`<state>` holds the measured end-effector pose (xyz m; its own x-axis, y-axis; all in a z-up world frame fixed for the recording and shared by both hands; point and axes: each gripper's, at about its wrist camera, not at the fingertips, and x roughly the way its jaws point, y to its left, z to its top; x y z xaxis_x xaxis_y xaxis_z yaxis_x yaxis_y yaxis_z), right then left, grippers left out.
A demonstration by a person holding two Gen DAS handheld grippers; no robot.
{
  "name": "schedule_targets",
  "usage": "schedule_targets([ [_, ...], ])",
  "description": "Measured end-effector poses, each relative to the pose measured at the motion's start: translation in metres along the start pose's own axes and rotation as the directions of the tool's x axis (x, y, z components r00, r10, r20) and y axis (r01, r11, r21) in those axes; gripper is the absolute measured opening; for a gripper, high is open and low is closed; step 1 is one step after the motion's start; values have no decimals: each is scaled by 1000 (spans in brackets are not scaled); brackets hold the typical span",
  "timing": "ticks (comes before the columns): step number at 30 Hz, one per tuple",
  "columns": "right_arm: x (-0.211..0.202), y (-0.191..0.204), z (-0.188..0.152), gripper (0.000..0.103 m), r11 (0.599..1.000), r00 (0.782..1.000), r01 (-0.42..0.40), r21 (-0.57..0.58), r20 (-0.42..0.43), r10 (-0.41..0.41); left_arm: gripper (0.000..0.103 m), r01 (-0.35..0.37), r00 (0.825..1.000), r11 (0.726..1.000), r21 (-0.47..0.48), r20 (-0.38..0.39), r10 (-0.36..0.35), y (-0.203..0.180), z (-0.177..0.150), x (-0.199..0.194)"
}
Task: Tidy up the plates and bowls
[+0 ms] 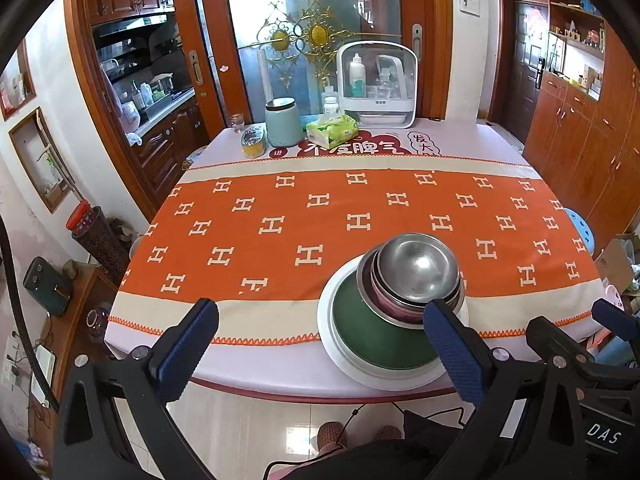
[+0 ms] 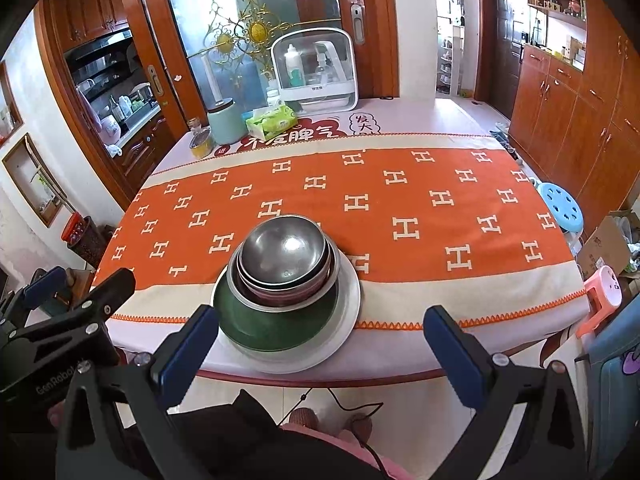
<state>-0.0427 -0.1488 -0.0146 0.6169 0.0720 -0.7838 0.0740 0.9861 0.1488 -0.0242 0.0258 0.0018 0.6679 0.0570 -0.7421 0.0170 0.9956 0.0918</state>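
My left gripper (image 1: 320, 344) hangs with its jaws spread wide and nothing between them, just off the near edge of the table (image 1: 280, 376). My right gripper (image 2: 320, 344) is the same: wide apart, empty, held level with the near edge. I judge both are parked here because neither has anything to carry at this point.

Just ahead of them sits the stack. A white plate (image 2: 348, 300) lies flat at the bottom, a green plate (image 2: 256, 324) on it, then a wide steel dish (image 2: 234, 280), a pink-sided bowl (image 2: 288, 294) and a steel bowl (image 2: 284, 246) nested on top. There may be another thin bowl between the pink one and the top one; the rims crowd together and I cannot say for sure. Largest at the bottom and smallest on top keeps the pile steady, so to my eye the sorting looks close to done.

The white plate's near rim lies close to the table edge, past the cloth's (image 1: 280, 216) fringed border, so I would not nudge the stack toward me. To the left and right of the pile the orange cloth is bare. At the far end stand a mint canister (image 1: 283, 122), a tissue pack (image 1: 332, 130) and a white bottle cabinet (image 1: 376, 84), well apart from the stack.
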Motion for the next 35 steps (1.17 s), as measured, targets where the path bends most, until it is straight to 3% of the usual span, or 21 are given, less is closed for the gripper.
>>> schedule_targets([
  [35,8,-10,4,103,1000,1000,-16,-8,-13,16,102,-2,1000,1000,17,-16,2,-4,7,18],
])
